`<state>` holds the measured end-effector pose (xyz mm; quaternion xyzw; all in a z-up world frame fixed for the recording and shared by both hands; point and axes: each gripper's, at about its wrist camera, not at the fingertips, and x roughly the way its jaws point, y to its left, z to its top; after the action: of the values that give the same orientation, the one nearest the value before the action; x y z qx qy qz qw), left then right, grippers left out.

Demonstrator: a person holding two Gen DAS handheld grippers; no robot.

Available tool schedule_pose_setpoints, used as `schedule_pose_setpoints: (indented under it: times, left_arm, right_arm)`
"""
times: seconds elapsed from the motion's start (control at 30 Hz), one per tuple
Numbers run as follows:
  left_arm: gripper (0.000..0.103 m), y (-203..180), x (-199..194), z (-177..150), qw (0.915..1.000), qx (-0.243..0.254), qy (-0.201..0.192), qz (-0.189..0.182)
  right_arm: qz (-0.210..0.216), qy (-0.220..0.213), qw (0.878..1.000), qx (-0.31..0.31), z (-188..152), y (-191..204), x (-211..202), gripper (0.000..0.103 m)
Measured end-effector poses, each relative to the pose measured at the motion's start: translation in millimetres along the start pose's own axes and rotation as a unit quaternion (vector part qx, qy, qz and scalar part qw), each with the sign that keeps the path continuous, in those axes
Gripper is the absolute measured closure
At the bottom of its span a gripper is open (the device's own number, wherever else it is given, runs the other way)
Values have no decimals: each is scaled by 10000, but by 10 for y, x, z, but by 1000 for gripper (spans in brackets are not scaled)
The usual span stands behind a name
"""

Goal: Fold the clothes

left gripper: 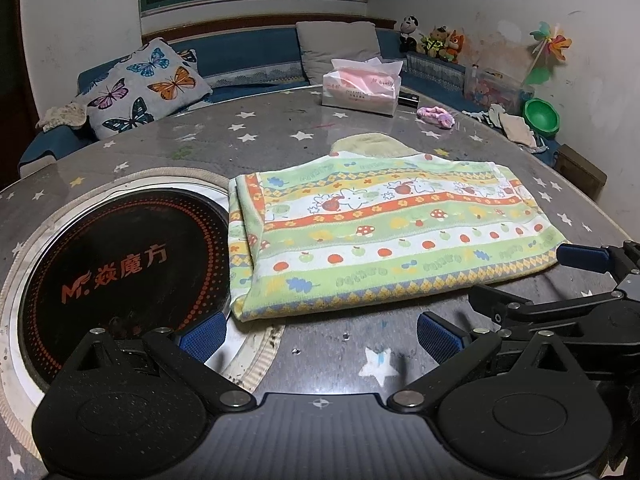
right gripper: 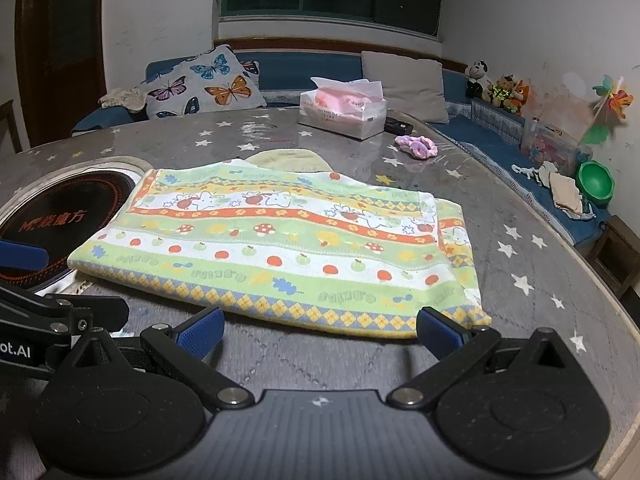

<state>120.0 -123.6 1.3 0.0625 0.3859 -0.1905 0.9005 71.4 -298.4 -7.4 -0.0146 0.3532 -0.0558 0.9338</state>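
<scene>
The patterned towel (left gripper: 384,236) lies folded into a flat rectangle on the round star-print table (left gripper: 280,128), its left edge just overlapping the rim of the black cooktop (left gripper: 120,272) set into the tabletop. My left gripper (left gripper: 320,334) hovers just short of its near edge, fingers spread wide and empty; my right gripper (right gripper: 318,330) likewise (nothing between its blue pads). Beyond the towel sit a tissue box (left gripper: 360,88) and a purple scrunchie (left gripper: 436,115).
</scene>
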Motion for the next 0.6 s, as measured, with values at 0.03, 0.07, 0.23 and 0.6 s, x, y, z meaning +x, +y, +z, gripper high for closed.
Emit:
schedule_pose_setpoints:
  times: [0.03, 0.07, 0.23, 0.6]
  left_arm:
    - [0, 2, 5, 7, 10000, -3, 5, -3]
    - [0, 6, 11, 15, 10000, -6, 8, -6]
    - [0, 24, 28, 56, 10000, -24, 12, -10]
    - [0, 43, 60, 109, 10000, -49, 26, -7]
  right_arm:
    - [-12, 12, 10000, -4, 10, 0, 10, 0]
    - [-18, 20, 10000, -7, 14, 2, 17, 0]
    - [-23, 35, 10000, -28, 55, 6, 42, 0]
    - [-52, 76, 10000, -22, 114, -18, 98, 0]
